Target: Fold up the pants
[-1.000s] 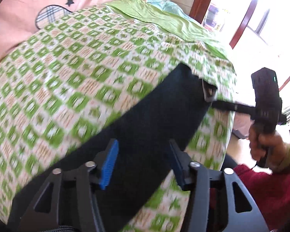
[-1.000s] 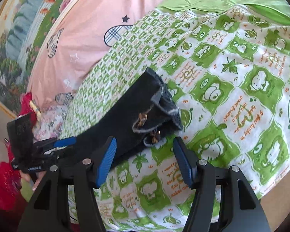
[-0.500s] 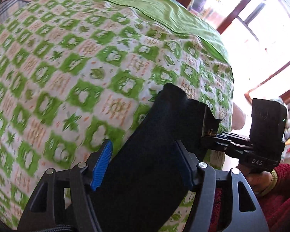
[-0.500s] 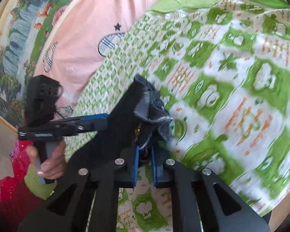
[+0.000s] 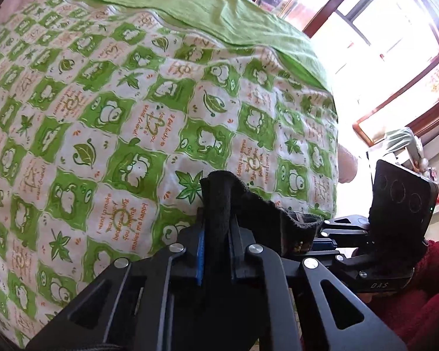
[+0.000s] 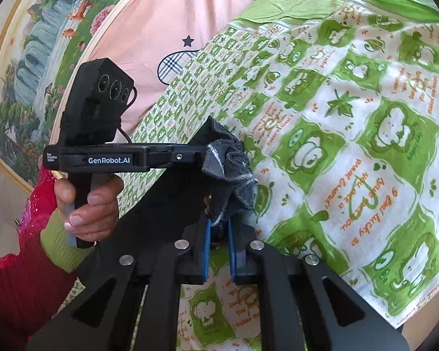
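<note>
Dark pants (image 5: 219, 204) sit low centre, pinched in both my tongs: left gripper (image 5: 216, 251) and right gripper (image 6: 219, 245) clamped on one bunched edge. I should lift evenly, keeping that edge taut over the bedspread (image 5: 102, 102).

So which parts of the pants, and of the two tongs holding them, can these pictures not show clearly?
- Left wrist view: most of the dark pants is hidden behind the left tongs; only the pinched edge shows.
- Left wrist view: the tips of the right tongs are covered by the cloth.
- Right wrist view: the lower pants run behind the right tongs, so their length cannot be judged.
- Right wrist view: the small brass piece is too small to identify.
</note>
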Motion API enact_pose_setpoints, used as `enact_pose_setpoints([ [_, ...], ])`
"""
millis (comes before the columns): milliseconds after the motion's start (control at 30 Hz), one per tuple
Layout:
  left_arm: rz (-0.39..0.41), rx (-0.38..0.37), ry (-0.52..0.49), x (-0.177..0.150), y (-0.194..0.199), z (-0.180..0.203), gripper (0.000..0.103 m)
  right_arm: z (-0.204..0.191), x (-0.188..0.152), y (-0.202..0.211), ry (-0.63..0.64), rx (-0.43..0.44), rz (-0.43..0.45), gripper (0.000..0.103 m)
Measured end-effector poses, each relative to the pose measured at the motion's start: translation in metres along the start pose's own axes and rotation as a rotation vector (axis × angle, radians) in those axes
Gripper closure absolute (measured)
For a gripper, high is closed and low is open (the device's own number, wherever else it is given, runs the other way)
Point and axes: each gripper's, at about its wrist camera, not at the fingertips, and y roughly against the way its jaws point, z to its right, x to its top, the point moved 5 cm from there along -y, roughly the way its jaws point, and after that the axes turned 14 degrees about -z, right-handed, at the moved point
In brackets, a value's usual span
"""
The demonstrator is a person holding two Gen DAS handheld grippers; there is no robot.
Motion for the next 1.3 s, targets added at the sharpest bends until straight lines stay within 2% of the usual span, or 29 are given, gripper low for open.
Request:
enact_pose_setpoints([
  [100,0.067,0.0,-0.001,-0.012,0.027,0.004,0.093,-0.015,0.003,0.005,0.049,0.025,0.008,0.092],
  [333,0.22,0.036,0.031,-0.053,0.094,0.012,0.093,-0.067,0.013,0.012,0.191,0.177,0.014,0.092],
  [500,0.306,0.061,0.082,-0.092,0.132,0.006,0.093,-0.119,0.014,-0.003,0.323,0.269,-0.03,0.092],
  [667,0.374,0.088,0.157,-0.142,0.154,-0.008,0.093,-0.161,0.007,-0.032,0.422,0.307,-0.101,0.092],
  [900,0.414,0.078,0.294,-0.204,0.152,-0.043,0.093,-0.187,-0.01,-0.084,0.468,0.325,-0.217,0.092],
  [1300,0.445,0.001,0.51,-0.265,0.107,-0.092,0.093,-0.197,-0.035,-0.141,0.508,0.255,-0.382,0.088],
])
